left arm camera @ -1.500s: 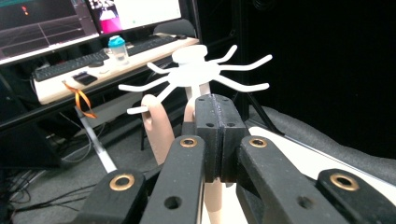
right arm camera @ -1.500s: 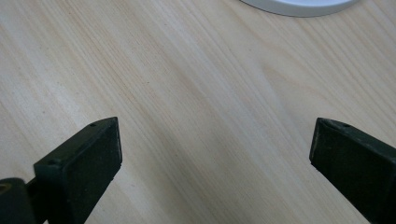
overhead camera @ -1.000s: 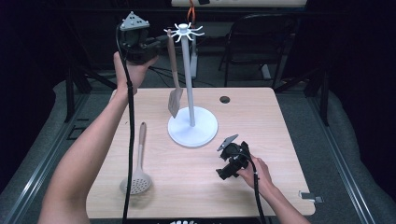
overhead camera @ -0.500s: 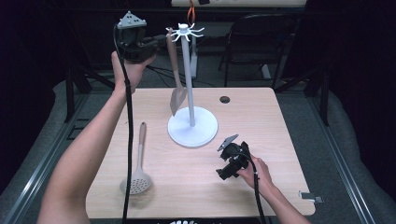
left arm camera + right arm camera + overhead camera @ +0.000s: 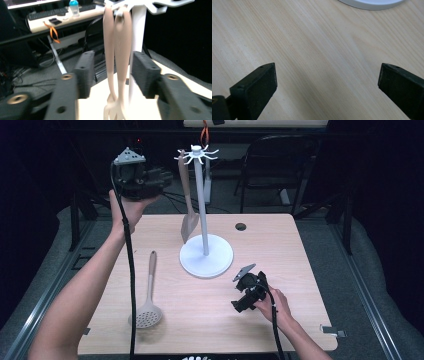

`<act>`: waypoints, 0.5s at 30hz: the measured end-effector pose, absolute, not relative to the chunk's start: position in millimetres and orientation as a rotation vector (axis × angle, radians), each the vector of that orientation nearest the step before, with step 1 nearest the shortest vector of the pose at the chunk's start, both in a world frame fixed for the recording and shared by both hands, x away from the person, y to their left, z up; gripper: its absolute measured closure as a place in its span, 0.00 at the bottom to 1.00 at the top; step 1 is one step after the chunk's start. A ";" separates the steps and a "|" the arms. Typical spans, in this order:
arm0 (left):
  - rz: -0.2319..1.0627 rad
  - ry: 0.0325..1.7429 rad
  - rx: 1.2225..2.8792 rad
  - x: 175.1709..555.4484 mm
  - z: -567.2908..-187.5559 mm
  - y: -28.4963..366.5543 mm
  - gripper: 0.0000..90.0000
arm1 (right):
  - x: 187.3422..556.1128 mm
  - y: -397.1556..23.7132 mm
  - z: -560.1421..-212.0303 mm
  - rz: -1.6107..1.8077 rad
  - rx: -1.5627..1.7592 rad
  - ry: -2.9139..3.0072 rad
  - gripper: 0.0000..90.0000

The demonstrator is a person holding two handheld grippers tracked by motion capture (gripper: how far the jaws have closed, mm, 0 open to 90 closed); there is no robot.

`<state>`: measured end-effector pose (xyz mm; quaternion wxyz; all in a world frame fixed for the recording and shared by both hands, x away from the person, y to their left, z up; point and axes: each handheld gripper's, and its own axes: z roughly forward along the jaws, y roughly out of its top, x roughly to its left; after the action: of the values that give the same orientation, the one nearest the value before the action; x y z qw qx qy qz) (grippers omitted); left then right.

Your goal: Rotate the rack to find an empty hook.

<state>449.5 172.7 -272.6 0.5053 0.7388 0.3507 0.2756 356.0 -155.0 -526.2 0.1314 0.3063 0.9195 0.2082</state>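
Left tool [image 5: 162, 176] is raised beside the top of the white rack [image 5: 205, 210], its jaws having just been opening; they now stand apart on either side of the hanging beige spatula [image 5: 187, 195] without pressing on it (a second utensil, fork-tipped [image 5: 110, 62], hangs just behind in the left gripper view). Right tool [image 5: 239, 292] rests low on the surface [image 5: 300, 265], jaws wide with bare wood between them, the rack's base just ahead. Well below the left tool lies a slotted spoon [image 5: 149, 295].
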 end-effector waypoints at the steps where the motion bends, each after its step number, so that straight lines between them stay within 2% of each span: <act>1: 0.662 0.857 1.786 448.4 -275.7 174.0 0.52 | 356.0 -155.0 -526.2 0.604 0.889 2.670 0.02; 2: 0.650 0.868 1.783 447.5 -279.3 175.2 0.43 | 355.7 -154.8 -525.8 0.599 0.895 2.668 0.02; 3: 0.637 0.885 1.784 446.7 -283.3 175.9 0.43 | 355.7 -154.8 -525.8 0.599 0.895 2.668 0.02; 5: 0.634 0.904 1.801 444.3 -291.8 177.6 0.33 | 355.7 -154.5 -526.7 0.607 0.896 2.659 0.02; 13: 0.617 0.933 1.836 431.4 -331.6 186.7 0.18 | 355.4 -154.1 -526.0 0.594 0.886 2.667 0.02; 15: 0.622 0.932 1.842 430.0 -336.3 187.7 0.17 | 355.5 -154.3 -526.0 0.594 0.888 2.665 0.02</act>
<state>430.0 187.7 -336.3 0.4728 0.7528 0.3810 0.2543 355.5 -154.3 -526.0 0.1348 0.3065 0.9197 0.2050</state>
